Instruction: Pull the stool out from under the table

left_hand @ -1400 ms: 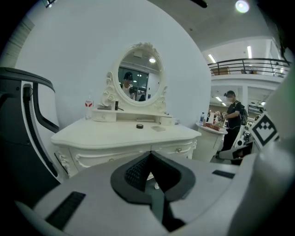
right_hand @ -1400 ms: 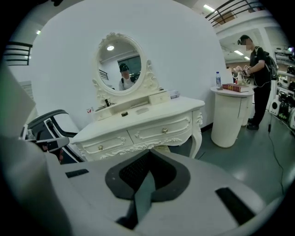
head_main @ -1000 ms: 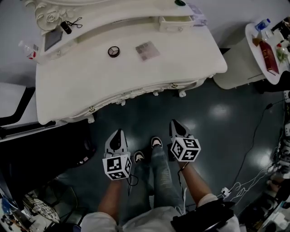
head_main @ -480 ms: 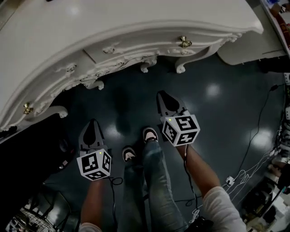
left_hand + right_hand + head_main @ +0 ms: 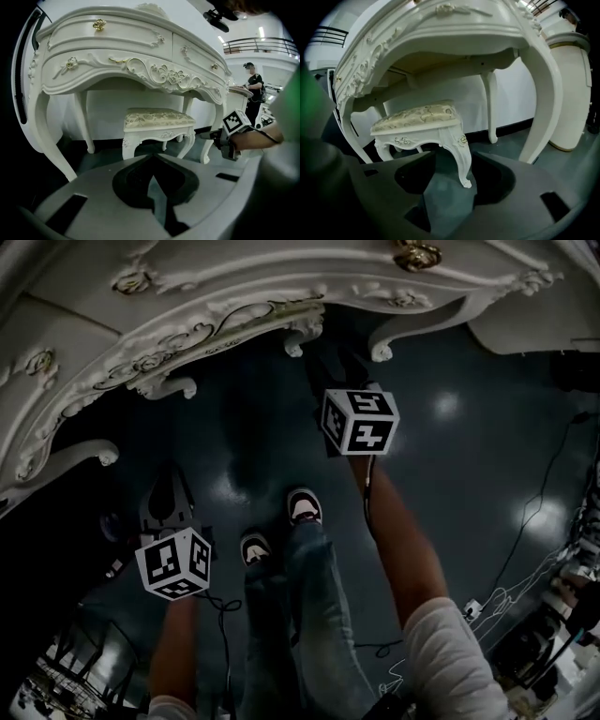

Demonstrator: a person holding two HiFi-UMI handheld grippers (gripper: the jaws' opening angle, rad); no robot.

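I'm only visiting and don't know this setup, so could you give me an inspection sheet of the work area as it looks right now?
Surface: dark glossy floor, with lamp reflections on it.
Job's things: white carved stool with patterned cushion, standing under the white carved dressing table.
Clutter: unclear jumble at the floor's right edge.
Grippers: left claw shut, empty; right claw opening, the stool's front leg showing between its jaws, not gripped.
Cables: thin dark cable and white leads on the floor.
Surroundings: person standing beyond the table; pale round cabinet.
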